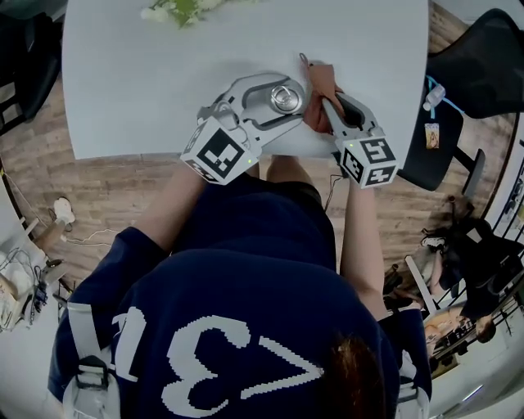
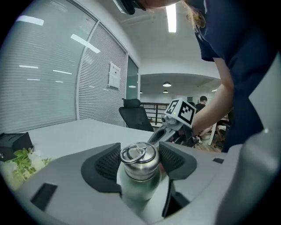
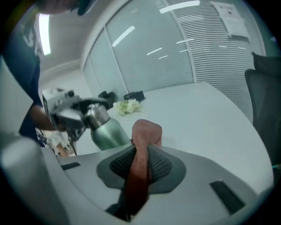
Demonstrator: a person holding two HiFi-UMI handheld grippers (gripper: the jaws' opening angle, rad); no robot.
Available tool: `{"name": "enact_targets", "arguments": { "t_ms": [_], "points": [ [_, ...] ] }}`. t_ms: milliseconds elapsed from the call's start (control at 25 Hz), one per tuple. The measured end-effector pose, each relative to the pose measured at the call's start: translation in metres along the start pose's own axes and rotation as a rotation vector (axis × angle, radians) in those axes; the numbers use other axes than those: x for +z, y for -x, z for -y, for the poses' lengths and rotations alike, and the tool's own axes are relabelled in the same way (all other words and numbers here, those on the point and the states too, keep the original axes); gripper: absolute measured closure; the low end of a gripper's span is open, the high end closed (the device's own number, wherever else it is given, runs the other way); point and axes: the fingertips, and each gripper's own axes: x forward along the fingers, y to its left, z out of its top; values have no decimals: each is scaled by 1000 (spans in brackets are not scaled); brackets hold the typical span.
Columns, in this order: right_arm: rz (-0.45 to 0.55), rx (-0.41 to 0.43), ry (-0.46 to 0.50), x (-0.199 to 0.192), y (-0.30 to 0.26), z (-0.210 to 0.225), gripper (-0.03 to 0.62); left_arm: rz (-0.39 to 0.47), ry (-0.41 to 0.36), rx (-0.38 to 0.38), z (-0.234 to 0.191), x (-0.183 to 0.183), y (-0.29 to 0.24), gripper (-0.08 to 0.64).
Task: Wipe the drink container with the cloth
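A green metal bottle (image 1: pixel 286 98) with a steel ring cap stands upright near the white table's front edge. My left gripper (image 1: pixel 280 103) is open, and its pads closely flank the bottle's neck (image 2: pixel 139 169). A reddish-brown cloth (image 3: pixel 142 154) is pinched between the pads of my right gripper (image 3: pixel 140 163), with its free end bunched above the jaws. In the head view the right gripper (image 1: pixel 322 103) and the cloth (image 1: pixel 318 82) sit just right of the bottle. The right gripper view has the bottle (image 3: pixel 105 129) to the left of the cloth.
The white table (image 1: pixel 164 82) stretches away behind the bottle. A bunch of white-green flowers (image 1: pixel 176 10) and a small black box (image 3: pixel 134 96) lie at its far side. Black office chairs (image 1: pixel 483 57) stand to the right, off the table.
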Motion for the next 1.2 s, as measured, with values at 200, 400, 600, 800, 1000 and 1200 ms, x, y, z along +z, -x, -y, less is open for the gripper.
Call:
{"name": "enact_targets", "arguments": {
  "t_ms": [200, 400, 600, 800, 1000, 1200],
  "points": [
    [243, 257, -165, 75, 14, -43, 514, 63, 70, 44, -7, -2, 16, 279],
    [245, 477, -20, 119, 8, -106, 514, 93, 148, 74, -15, -8, 36, 279],
    [158, 513, 41, 106, -12, -116, 515, 90, 158, 88, -15, -13, 44, 279],
    [155, 481, -47, 87, -23, -92, 517, 71, 169, 105, -14, -22, 52, 279],
    [109, 412, -129, 59, -38, -57, 517, 78, 148, 100, -13, -20, 53, 279],
    [49, 358, -147, 40, -48, -38, 518, 79, 137, 96, -12, -20, 53, 279]
  ]
}}
